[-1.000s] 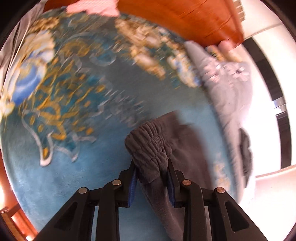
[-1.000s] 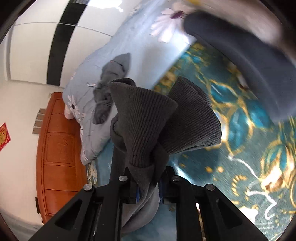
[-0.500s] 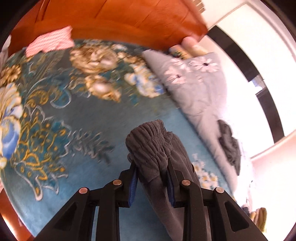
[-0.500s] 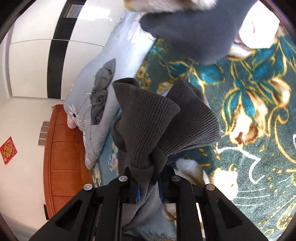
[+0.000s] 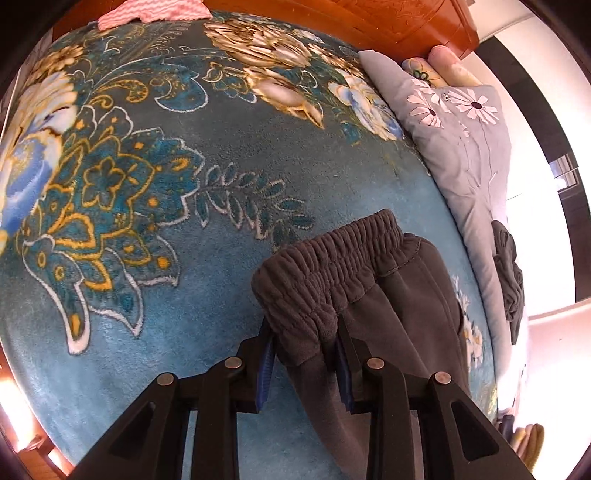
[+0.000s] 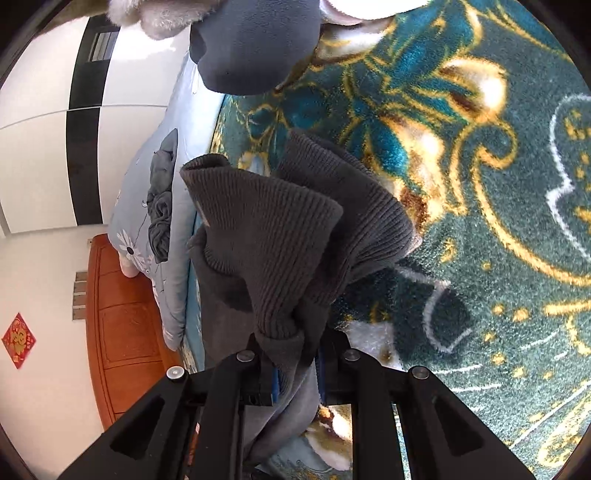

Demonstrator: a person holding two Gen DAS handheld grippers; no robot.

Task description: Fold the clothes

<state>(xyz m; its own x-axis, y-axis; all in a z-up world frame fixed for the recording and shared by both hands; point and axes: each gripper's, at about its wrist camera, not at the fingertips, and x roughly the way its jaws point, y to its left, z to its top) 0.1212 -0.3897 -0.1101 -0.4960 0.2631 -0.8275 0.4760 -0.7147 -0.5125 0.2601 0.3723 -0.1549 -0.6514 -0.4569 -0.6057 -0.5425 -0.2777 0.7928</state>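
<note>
A pair of dark grey sweatpants is held by both grippers above a teal floral blanket point(image 5: 155, 236). My left gripper point(image 5: 304, 350) is shut on the elastic waistband point(image 5: 332, 254), and the fabric hangs down to its right. My right gripper point(image 6: 295, 365) is shut on the ribbed leg cuffs point(image 6: 295, 229), which bunch up in front of the camera and hide the fingertips.
A folded grey quilt with daisy print point(image 5: 469, 147) lies along the blanket's edge with a dark garment point(image 5: 509, 273) on it. A wooden headboard point(image 5: 406, 18) and a pink cloth point(image 5: 147, 11) lie beyond. A dark sleeve point(image 6: 255, 44) hangs at the top of the right wrist view.
Both grippers have swung over the blanket while keeping their hold. The waistband has spread wider in the left view. The dark sleeve has shifted toward the top of the right view.
</note>
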